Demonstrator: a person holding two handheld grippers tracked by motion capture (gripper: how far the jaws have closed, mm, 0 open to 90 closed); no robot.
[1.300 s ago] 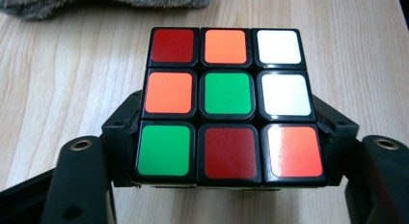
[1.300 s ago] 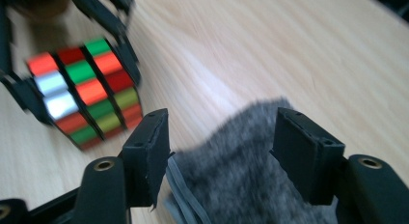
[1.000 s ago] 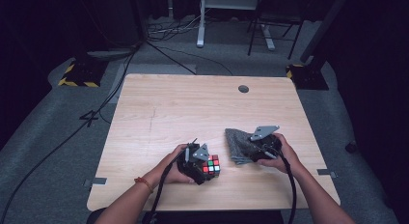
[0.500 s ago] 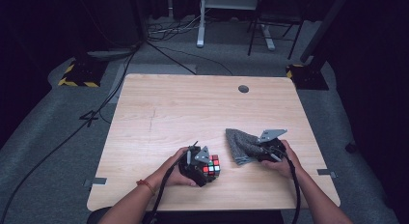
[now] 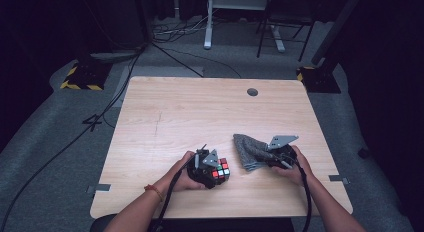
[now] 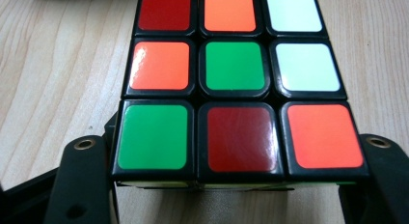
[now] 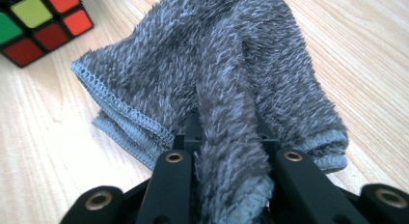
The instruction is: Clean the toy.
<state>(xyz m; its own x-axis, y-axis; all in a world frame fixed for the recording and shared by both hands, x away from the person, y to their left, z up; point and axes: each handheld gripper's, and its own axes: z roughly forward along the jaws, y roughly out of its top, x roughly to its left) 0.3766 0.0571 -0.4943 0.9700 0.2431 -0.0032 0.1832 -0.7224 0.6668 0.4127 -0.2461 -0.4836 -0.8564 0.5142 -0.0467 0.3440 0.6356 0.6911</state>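
Light wood-grain worktop (image 5: pixel 190 117), pretty bare overall. Rubik's cube (image 5: pixel 220 172) sits on it near the front edge. A fuzzy grey cloth (image 5: pixel 248 149), bunched into folds, lies just right of the cube. Round cable hole (image 5: pixel 252 92) is well behind the cube.

both grippers (image 5: pixel 212 167) (image 5: pixel 272 157) low — jaws just clamped.

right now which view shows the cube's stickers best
The left gripper view: the cube sits close, one full face of nine stickers sharp. The high view shows it small beside the left tool. The right gripper view catches just a corner.
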